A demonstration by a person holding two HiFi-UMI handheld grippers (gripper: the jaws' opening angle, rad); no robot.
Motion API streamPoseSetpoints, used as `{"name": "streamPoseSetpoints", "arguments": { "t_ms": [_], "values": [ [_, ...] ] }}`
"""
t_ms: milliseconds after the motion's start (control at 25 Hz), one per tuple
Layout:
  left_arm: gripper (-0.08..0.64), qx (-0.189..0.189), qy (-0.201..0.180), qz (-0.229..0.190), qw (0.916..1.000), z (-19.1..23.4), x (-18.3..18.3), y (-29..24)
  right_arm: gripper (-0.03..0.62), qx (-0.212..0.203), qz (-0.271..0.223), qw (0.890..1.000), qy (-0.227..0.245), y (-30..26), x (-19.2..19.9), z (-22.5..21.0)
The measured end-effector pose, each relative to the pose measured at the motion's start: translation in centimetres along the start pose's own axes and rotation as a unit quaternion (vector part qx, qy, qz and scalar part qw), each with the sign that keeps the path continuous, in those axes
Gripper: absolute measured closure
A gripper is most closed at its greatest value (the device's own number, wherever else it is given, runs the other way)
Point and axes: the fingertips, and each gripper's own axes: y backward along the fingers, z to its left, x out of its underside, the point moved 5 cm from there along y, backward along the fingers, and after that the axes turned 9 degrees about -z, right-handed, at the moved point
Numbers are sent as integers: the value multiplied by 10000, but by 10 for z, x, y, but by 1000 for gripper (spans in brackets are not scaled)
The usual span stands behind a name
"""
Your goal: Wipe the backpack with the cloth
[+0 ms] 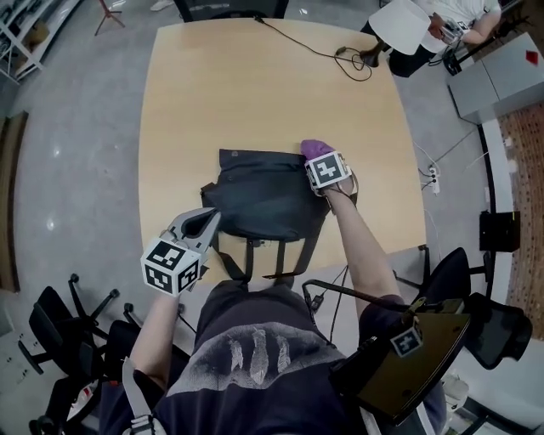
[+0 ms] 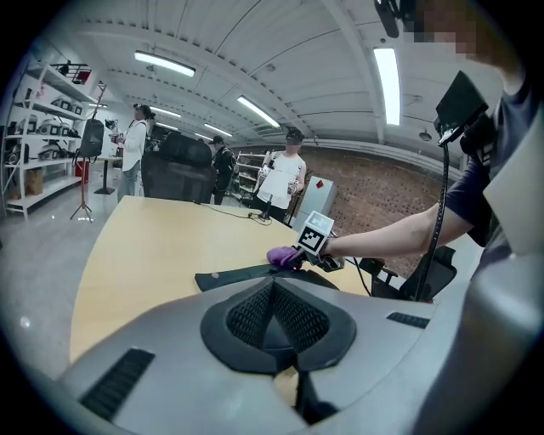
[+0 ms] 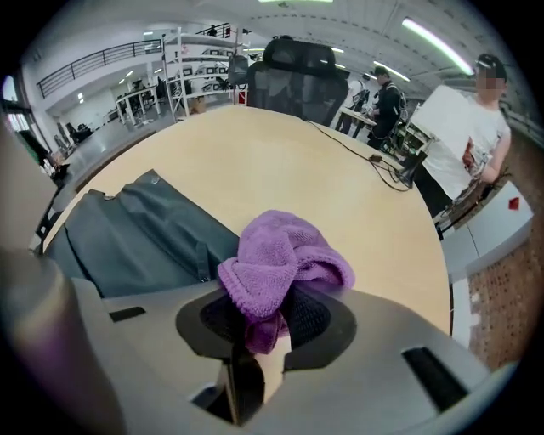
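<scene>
A dark grey backpack (image 1: 263, 200) lies flat on the wooden table (image 1: 238, 93), straps hanging over the near edge. My right gripper (image 1: 318, 156) is shut on a bunched purple cloth (image 1: 314, 148) at the backpack's far right corner. In the right gripper view the cloth (image 3: 280, 255) bulges out between the jaws of the right gripper (image 3: 270, 314), with the backpack (image 3: 136, 238) just to its left. My left gripper (image 1: 206, 221) hovers at the backpack's near left corner. In the left gripper view the left gripper (image 2: 274, 293) is shut with nothing held; the backpack (image 2: 238, 275) and cloth (image 2: 283, 255) lie beyond.
A black cable (image 1: 340, 55) runs across the table's far right part. A black office chair (image 3: 297, 72) stands at the far end, more chairs (image 1: 76, 314) at the near left. Several people stand beyond the table (image 2: 285, 178); one sits at the far right (image 1: 442, 25).
</scene>
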Motion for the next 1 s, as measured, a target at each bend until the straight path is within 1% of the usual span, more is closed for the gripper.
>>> {"name": "streamPoseSetpoints", "arguments": {
  "t_ms": [80, 240, 320, 440, 560, 600, 680, 720, 760, 840, 880, 1000],
  "values": [
    [554, -83, 16, -29, 10000, 8, 0, 9, 492, -158, -23, 9996, 237, -3, -14, 20],
    [554, -253, 76, -79, 9996, 24, 3, 20, 493, -542, 127, 9978, 369, -10, -30, 61],
    [554, -288, 108, -109, 9995, 28, 3, 24, 494, -744, 98, 9963, 424, -14, -37, 79],
    [554, -348, 152, -88, 9992, 36, 6, 29, 494, -1173, -34, 9930, 127, -19, -50, 110],
    [554, -401, 214, -63, 9989, 41, 10, 34, 494, -1387, -54, 9903, -15, -25, -60, 130],
    [554, -421, 223, -60, 9988, 42, 11, 35, 494, -1514, -72, 9884, -126, -27, -64, 136],
    [554, -457, 256, -51, 9986, 44, 12, 36, 494, -1924, -127, 9797, -544, -30, -74, 151],
    [554, -465, 280, -51, 9985, 44, 11, 36, 494, -2082, -123, 9758, -652, -30, -78, 160],
    [554, -467, 298, -60, 9984, 43, 10, 36, 494, -2149, -89, 9749, -576, -31, -82, 169],
    [554, -476, 299, -111, 9984, 43, 6, 37, 494, -2131, -13, 9770, -119, -32, -89, 184],
    [554, -490, 302, -148, 9982, 44, 3, 39, 494, -2170, -12, 9762, 41, -32, -94, 191],
    [554, -539, 400, -268, 9974, 49, -1, 46, 494, -2494, -118, 9680, 269, -30, -107, 217]
  ]
}}
